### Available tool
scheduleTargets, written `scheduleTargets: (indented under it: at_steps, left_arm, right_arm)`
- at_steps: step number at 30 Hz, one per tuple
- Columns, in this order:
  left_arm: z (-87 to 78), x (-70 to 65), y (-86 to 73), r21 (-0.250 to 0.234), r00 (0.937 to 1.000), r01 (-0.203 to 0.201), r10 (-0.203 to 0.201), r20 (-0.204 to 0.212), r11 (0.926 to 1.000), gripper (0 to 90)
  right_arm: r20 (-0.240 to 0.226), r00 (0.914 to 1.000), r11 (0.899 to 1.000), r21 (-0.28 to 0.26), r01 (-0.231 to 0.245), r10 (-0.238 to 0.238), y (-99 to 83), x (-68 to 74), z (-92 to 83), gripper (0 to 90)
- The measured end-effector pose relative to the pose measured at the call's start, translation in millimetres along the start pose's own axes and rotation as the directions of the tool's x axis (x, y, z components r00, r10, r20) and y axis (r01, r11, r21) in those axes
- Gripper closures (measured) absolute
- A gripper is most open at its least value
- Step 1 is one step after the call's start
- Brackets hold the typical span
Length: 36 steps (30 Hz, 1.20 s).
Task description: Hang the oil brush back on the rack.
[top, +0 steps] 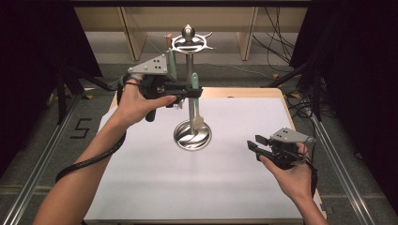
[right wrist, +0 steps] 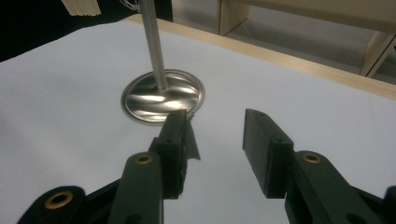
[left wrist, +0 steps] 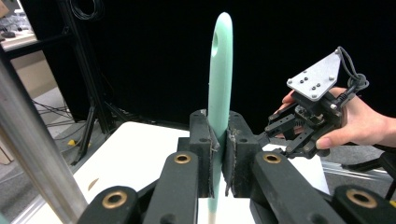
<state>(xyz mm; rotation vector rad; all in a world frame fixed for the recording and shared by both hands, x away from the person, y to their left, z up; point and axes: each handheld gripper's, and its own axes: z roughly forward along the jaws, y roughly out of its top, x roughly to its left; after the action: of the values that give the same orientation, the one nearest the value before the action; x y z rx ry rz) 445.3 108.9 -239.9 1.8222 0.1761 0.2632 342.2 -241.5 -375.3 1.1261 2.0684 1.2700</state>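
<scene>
A metal utensil stand (top: 189, 70) with a round base (top: 192, 136) and hooks at its top stands mid-table. My left gripper (top: 195, 91) is shut on the mint-green handle of a utensil (top: 195, 83), held upright right beside the stand's pole, its pale lower end hanging above the base. In the left gripper view the green handle (left wrist: 220, 70) rises between the jaws of my left gripper (left wrist: 218, 140). A second green-handled utensil (top: 172, 58) hangs from a hook on the left. My right gripper (top: 256, 143) stands open over the table at the right, with nothing between the jaws of the right gripper (right wrist: 217, 126).
White paper covers the wooden table (top: 244, 93). The stand's base (right wrist: 163, 98) and pole (right wrist: 154, 42) lie ahead of my right gripper. Black frame legs and cables stand beyond the table's far corners. My right gripper (left wrist: 280, 128) appears in the left gripper view.
</scene>
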Motion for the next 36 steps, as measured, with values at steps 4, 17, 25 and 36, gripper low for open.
scheduleTargets:
  at_steps: [4, 17, 25, 36]
  left_arm:
    - [-1.3, 6.4, 2.3, 0.008, 1.0000, -0.002, 0.002, 0.006, 1.0000, 82.7]
    - [-2.6, 21.1, 10.9, 0.018, 0.9999, -0.008, 0.008, 0.011, 0.9998, 82.7]
    - [-2.5, 25.2, 17.6, 0.013, 0.9995, -0.023, 0.022, 0.024, 0.9997, 82.7]
    - [-3.7, 29.3, 22.1, 0.019, 0.9992, 0.030, -0.030, 0.027, 0.9994, 82.6]
  right_arm:
    - [0.005, 1.0000, 1.000, -0.001, -0.002, 0.002, 0.1, 2.1, 0.3, 60.8]
    - [-0.009, 0.9999, 0.999, 0.031, -0.008, 0.008, 0.6, 2.6, -1.0, 60.8]
    - [-0.011, 0.9999, 0.999, 0.035, -0.011, 0.012, 1.1, 2.8, -1.1, 60.8]
    - [0.000, 0.9994, 0.999, 0.018, 0.035, -0.035, 1.6, 0.5, -0.2, 60.9]
